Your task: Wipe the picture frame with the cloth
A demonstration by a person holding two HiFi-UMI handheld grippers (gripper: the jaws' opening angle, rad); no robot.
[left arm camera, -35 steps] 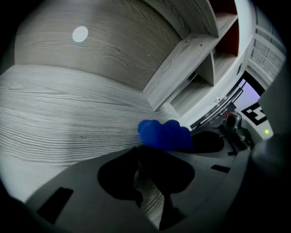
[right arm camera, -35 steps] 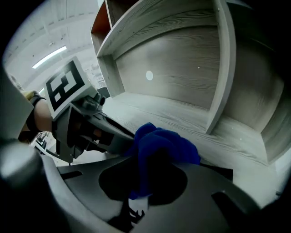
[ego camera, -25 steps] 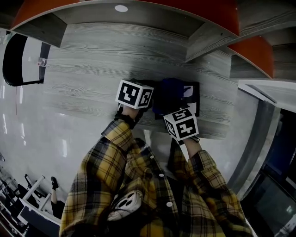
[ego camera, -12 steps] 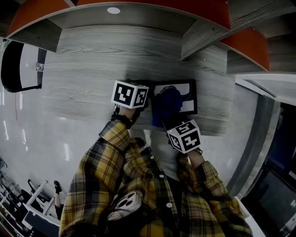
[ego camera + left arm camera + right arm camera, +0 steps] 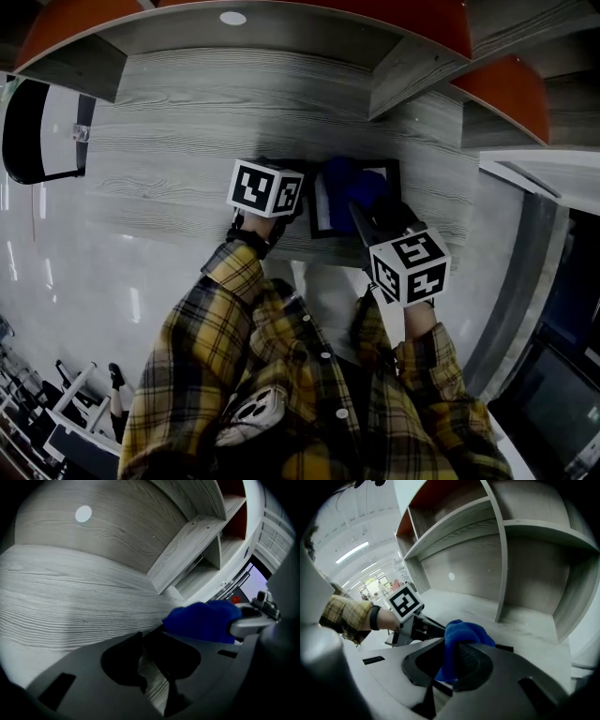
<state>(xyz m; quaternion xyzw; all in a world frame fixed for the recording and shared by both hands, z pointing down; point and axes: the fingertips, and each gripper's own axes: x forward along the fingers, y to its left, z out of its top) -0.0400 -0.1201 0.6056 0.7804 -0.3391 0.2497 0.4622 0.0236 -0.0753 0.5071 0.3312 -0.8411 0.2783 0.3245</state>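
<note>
A black picture frame (image 5: 321, 214) lies on the grey wood desk (image 5: 169, 159) near its front edge. My left gripper (image 5: 302, 199) sits at the frame's left edge and is shut on that edge; its dark fingertips (image 5: 140, 641) meet there. A blue cloth (image 5: 349, 180) hangs bunched over the frame, with my right gripper (image 5: 366, 206) shut on it. In the right gripper view the cloth (image 5: 461, 637) bulges from between that gripper's (image 5: 452, 660) fingers. The left gripper view shows the cloth (image 5: 201, 620) lifted off the frame. The cloth and the right gripper hide much of the frame.
A grey shelf unit (image 5: 412, 66) with orange back panels rises behind the desk, and one divider juts out at the right. A black and white chair (image 5: 37, 122) stands to the left. The shiny floor (image 5: 75, 281) runs below the desk's front edge.
My right gripper drew the cloth across the frame toward me, then lifted it up and to the right. The left gripper stayed at the frame's left edge.
</note>
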